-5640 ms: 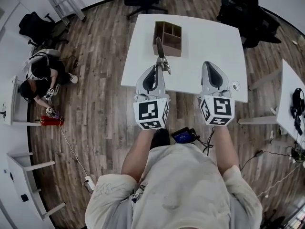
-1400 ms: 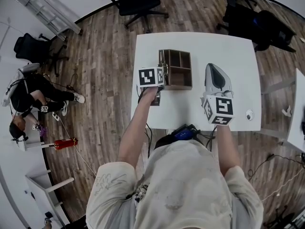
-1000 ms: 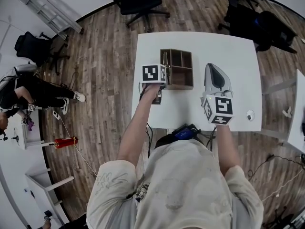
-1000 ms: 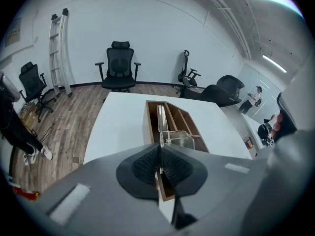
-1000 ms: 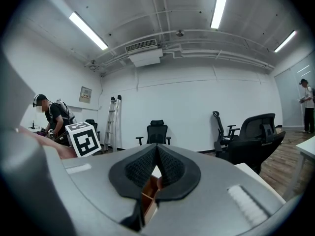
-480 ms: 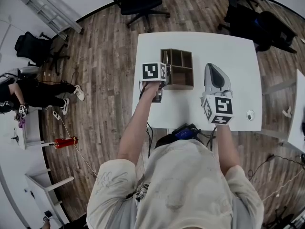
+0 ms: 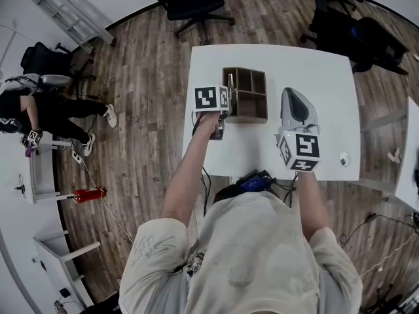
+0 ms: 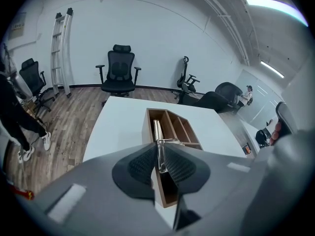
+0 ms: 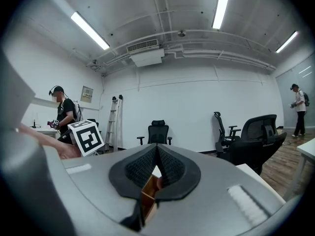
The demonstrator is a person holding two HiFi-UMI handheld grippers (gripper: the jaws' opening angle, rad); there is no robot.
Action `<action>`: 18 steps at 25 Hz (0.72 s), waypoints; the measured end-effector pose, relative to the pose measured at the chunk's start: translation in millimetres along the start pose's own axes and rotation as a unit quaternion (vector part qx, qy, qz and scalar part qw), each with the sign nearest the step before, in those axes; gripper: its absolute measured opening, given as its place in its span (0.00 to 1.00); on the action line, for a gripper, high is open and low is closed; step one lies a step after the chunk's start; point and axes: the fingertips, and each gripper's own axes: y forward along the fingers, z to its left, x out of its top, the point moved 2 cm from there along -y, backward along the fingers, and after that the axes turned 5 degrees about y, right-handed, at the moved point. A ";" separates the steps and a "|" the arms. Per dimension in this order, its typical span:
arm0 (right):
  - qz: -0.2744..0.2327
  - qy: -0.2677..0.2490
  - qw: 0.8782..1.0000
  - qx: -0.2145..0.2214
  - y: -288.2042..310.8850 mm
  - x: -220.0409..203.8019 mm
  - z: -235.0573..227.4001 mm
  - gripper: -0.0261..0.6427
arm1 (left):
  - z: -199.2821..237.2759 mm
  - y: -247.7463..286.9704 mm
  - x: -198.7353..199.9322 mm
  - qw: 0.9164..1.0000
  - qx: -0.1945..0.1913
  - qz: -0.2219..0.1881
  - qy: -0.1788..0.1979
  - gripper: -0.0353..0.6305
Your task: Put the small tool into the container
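Since earlier, our left claw [image 8: 159,154] sits over the container [image 8: 189,133] now, clamped on the small tool [image 8: 157,132]; right claw's [image 9: 156,163] closed, empty. Release comes next, we reckon.

The small tool's [image 8: 157,132] lower end is buried between the left hand-held gripper's [image 8: 160,149] pads [image 8: 142,165] (its kind unreadable); the wooden container's [image 8: 177,127] near end lies behind that gripper.

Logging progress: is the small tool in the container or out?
Not dropped in: the left gripper clamps the small tool, its end over the left compartment of the container.
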 end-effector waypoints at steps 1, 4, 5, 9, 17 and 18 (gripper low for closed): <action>0.000 0.000 1.000 0.000 -0.4 -1.3 1.0 0.05 | 1.0 -0.2 -0.9 1.000 0.001 -0.002 0.000 0.16; 0.000 0.000 1.000 0.000 0.1 -4.1 2.8 0.05 | 2.6 -0.5 -0.7 1.000 0.003 -0.011 0.003 0.17; 0.000 0.000 1.000 0.000 0.5 -3.8 2.8 0.05 | 1.8 -0.9 0.9 1.000 0.002 -0.014 0.004 0.17; -0.001 -0.003 1.000 -0.001 -0.9 -0.2 2.3 0.05 | -2.8 -6.4 6.1 0.999 0.003 -0.032 0.005 0.18; -0.002 -0.007 1.000 -0.002 -2.3 1.4 3.0 0.05 | -6.6 -29.3 17.2 0.994 0.032 -0.102 0.021 0.14; -0.002 -0.007 1.000 -0.002 -1.5 0.8 2.4 0.05 | -8.0 -32.3 20.1 0.993 0.038 -0.112 0.029 0.13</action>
